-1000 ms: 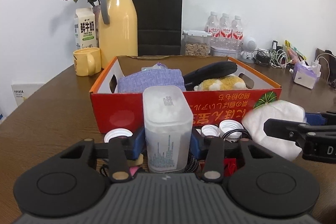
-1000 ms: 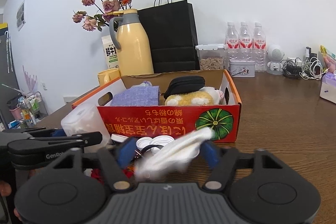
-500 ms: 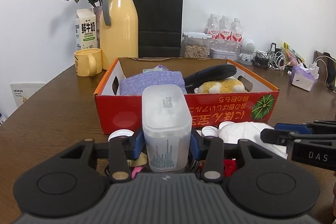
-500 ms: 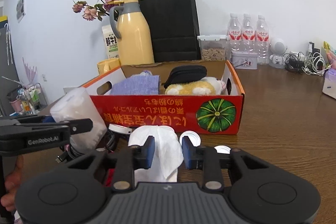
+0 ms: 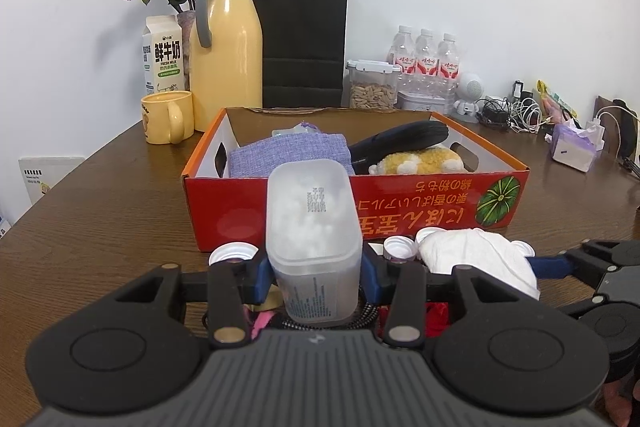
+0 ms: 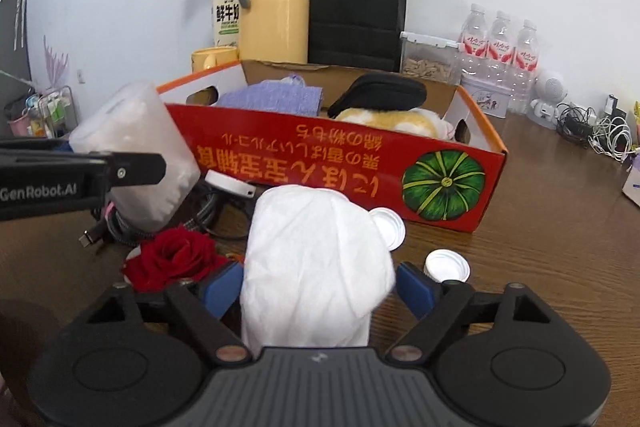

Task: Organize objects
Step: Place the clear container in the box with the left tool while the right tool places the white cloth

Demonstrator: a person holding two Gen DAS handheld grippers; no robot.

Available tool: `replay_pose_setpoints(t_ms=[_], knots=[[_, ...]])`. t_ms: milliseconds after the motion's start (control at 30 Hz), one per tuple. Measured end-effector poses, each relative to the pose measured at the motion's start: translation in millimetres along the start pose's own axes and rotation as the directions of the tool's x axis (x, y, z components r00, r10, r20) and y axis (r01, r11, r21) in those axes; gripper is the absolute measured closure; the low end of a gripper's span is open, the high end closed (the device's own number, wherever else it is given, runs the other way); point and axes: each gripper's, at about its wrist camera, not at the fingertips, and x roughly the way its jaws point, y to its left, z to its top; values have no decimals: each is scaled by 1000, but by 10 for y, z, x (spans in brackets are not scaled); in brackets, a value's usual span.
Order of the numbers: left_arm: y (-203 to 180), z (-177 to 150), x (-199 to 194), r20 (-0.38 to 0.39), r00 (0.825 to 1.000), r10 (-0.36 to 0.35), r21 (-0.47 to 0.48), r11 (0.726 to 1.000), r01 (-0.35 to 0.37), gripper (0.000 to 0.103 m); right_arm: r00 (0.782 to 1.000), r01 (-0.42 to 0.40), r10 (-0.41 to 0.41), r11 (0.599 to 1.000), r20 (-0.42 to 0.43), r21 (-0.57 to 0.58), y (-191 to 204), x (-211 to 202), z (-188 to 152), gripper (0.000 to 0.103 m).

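— What have I got in the left hand-held gripper (image 5: 314, 277)?

— From my seat, its blue pads are clamped on a frosted plastic container of cotton balls (image 5: 314, 241), upright, in front of the red cardboard box (image 5: 420, 211) on the brown table (image 5: 100, 211).

— And the right hand-held gripper (image 6: 320, 291)?

— Its jaws are opening. A crumpled white tissue wad (image 6: 316, 267) lies between them; the left pad sits at its edge, the right pad stands clear, so I'd call it released.

— Where does the wad lie?

— On the table, just before the box's pumpkin-printed front wall, beside a red rose (image 6: 176, 259) and white bottle caps (image 6: 446, 265).

— What's in the box?

— A purple cloth pouch (image 5: 290, 155), a black case (image 5: 400, 141) and a yellow plush toy (image 5: 420, 163). Behind it stand a yellow thermos jug (image 5: 226, 43) and a black paper bag (image 5: 302, 39).
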Motion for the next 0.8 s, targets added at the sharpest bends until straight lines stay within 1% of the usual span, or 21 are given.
replay_pose_setpoints(t_ms=[33, 300, 467, 533, 800], knots=[[4, -2, -2, 0, 1000, -2, -1, 1000, 2, 60, 1000, -1, 1, 1000, -4, -3, 3, 1, -3, 35], [14, 27, -33, 11, 1000, -5, 5, 1000, 5, 60, 999, 3, -3, 1000, 42, 9, -32, -135, 38, 39], [5, 78, -62, 21, 1000, -10, 10, 1000, 10, 60, 997, 1, -2, 1000, 74, 12, -51, -227, 98, 40], [-12, 110, -87, 30, 999, -10, 17, 1000, 10, 62, 996, 0, -1, 1000, 87, 13, -57, -253, 134, 40], [-36, 281, -158, 55, 998, -27, 38, 999, 25, 62, 991, -14, 12, 1000, 132, 10, -61, -316, 307, 40]])
